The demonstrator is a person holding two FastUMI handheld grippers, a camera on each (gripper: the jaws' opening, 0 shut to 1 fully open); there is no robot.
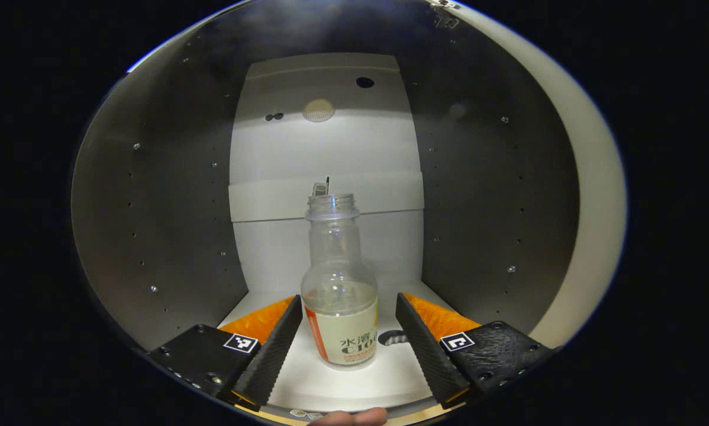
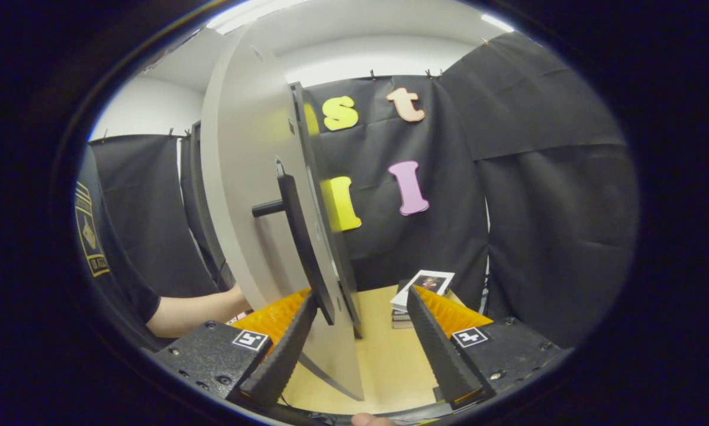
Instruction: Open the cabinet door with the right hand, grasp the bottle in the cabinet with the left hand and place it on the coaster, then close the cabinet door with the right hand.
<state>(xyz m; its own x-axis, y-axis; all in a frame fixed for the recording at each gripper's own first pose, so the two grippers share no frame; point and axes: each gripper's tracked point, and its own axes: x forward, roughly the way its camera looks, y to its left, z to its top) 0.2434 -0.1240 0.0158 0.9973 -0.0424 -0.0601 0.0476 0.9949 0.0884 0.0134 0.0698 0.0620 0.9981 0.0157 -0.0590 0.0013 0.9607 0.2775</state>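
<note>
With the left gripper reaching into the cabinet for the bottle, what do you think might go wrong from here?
1. The bottle stands upright, uncapped and seemingly empty, between the open fingers of the left gripper. It looks light, so an off-centre close could tip it.
2. The cabinet side walls are near, so a wide swing out may knock one.
3. The right gripper is open around the door edge and handle without clamping, so the door might swing towards the left arm.
</note>
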